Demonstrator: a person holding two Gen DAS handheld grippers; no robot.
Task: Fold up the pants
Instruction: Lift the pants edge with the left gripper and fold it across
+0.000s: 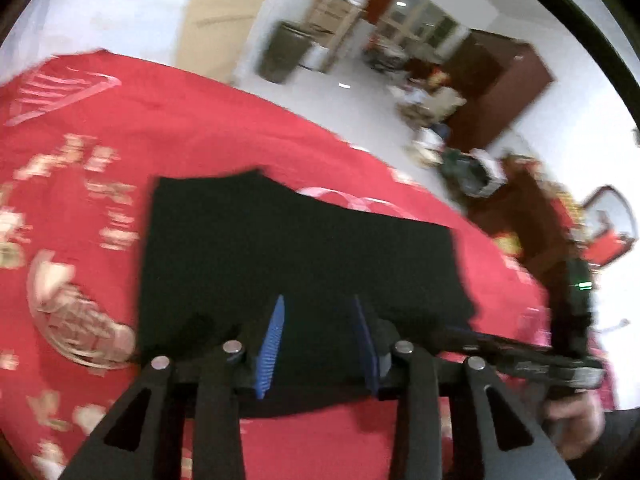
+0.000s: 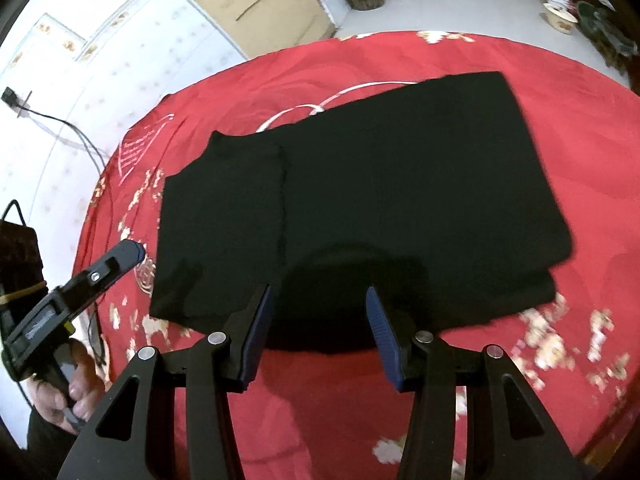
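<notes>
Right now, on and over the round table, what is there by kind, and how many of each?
Black pants, folded into a flat stack: 1
Red patterned tablecloth: 1
Handheld grippers, both open and empty: 2, left gripper, right gripper
Total: 4

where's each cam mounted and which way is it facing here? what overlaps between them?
Left wrist: sits on the left gripper, looks forward and down along its open jaws at the black pants on the red cloth, room beyond; the right gripper and its hand show at right.
Right wrist: sits on the right gripper, looks down over its open jaws at the pants; the left gripper and its hand show at lower left.
Shared: pants, red cloth, the other gripper.
</notes>
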